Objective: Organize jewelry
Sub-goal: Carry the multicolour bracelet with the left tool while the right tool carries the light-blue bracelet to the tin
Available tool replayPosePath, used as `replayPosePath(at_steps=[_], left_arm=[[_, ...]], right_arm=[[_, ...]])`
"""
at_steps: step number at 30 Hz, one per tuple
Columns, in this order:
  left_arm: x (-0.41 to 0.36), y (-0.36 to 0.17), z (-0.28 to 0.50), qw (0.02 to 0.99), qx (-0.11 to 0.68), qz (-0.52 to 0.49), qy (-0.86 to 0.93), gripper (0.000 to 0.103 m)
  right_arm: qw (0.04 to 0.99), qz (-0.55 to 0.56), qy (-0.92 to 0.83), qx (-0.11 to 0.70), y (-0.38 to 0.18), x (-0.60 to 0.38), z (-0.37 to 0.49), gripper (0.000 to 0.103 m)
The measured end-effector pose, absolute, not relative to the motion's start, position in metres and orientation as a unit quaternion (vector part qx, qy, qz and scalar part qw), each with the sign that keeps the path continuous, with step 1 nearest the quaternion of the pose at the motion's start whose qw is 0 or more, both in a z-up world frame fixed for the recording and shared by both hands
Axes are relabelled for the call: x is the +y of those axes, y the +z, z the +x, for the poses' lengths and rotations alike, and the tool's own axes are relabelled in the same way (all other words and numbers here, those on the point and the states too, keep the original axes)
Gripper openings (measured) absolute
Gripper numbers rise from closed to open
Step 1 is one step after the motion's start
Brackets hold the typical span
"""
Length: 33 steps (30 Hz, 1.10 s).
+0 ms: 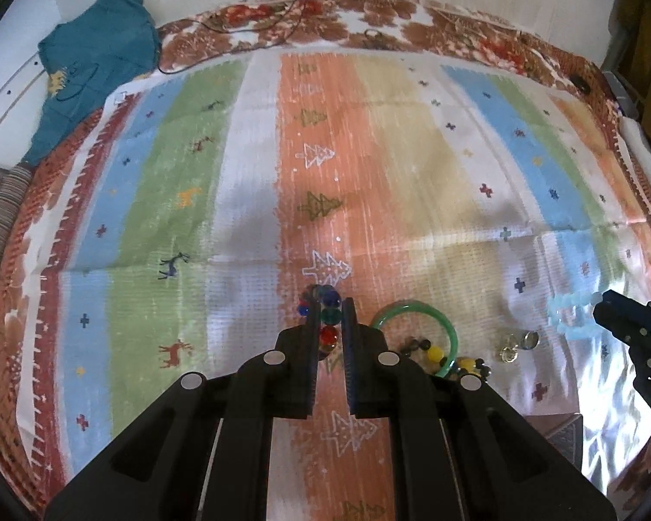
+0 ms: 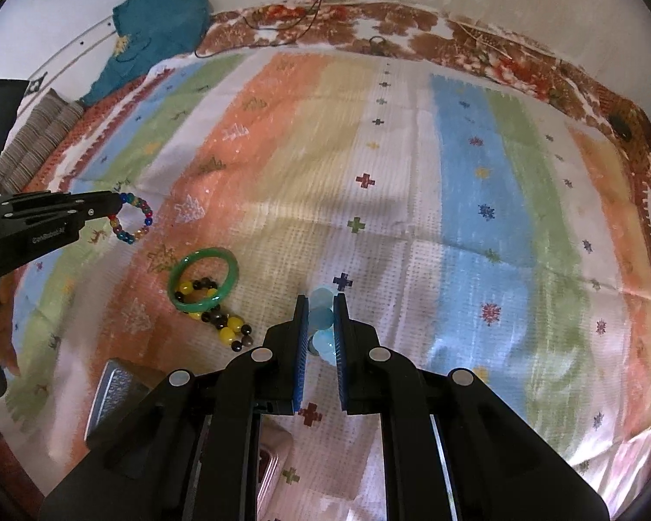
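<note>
Above the striped cloth (image 2: 412, 199): left gripper (image 1: 330, 317) pinches multicolour bead bracelet (image 2: 132, 217), right gripper (image 2: 321, 317) pinches pale blue bead bracelet (image 2: 321, 317). Light, floppy strands, slick beads; grip across a bead.

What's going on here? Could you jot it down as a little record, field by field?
Surface: striped cloth
Left hand-held gripper: shut on multicolored bead bracelet
Right hand-held gripper: shut on pale blue bead bracelet
Lying on cloth: green bangle overlapping yellow-and-black bead bracelet
Nearby: two small silver pieces
</note>
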<state>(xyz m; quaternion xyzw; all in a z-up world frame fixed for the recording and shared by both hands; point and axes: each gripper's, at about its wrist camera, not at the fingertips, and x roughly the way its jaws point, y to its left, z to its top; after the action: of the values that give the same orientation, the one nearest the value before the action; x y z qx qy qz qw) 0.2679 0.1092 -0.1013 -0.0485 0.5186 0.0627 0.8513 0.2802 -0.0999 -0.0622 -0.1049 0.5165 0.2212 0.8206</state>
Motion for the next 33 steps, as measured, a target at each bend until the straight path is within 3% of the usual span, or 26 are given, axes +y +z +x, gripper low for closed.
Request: replayPosePath(at_steps=[13,33], left_arm=[[0.082,-0.08,0.241,0.864,0.501,-0.003,0.053,0.009],[0.065,-0.052,0.199,0.878,0.476,-0.04,0.024,0.009]], right_arm=[[0.827,-0.088,0.226,0.507,-0.048,-0.106,0.262,0.012],[0.844,-0.086,0.231,0.477,-0.023,-0.105,0.23,0.012]])
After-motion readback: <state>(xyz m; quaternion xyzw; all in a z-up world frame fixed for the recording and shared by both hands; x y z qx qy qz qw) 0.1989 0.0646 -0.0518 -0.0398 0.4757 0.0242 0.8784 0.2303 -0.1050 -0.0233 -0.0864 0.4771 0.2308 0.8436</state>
